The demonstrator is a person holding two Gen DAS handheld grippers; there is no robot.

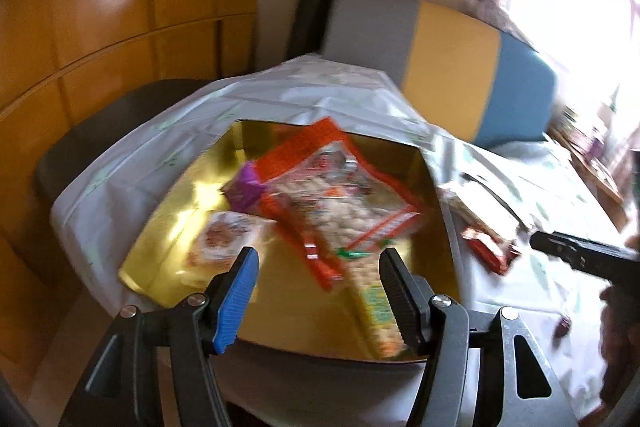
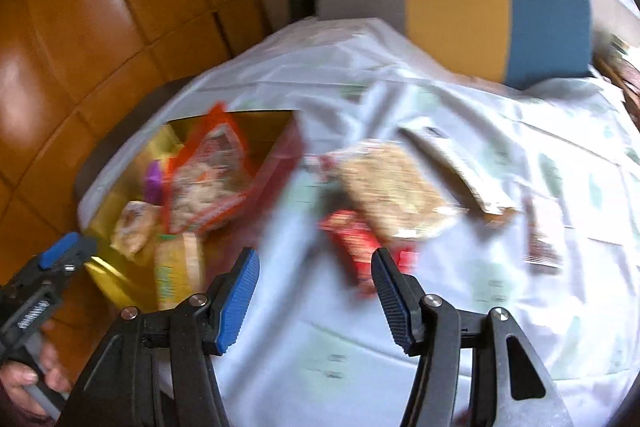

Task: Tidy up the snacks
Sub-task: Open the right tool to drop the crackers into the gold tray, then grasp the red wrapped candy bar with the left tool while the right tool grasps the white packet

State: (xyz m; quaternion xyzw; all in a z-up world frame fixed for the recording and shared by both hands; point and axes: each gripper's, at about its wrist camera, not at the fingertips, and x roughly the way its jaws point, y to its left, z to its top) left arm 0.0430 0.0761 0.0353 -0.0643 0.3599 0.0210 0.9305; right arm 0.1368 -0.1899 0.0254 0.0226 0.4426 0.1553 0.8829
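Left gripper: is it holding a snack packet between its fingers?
No. The left gripper is open and holds nothing; the orange snack bag lies beyond it in the gold box.

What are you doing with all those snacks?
Someone is sorting snacks into a gold box on a table with a white cloth. A big orange bag, a purple packet and a few others are already inside. A red packet and a pale bag lie on the cloth outside. The left tongs hang open over the box, the right tongs open near the red packet, both holding nothing.
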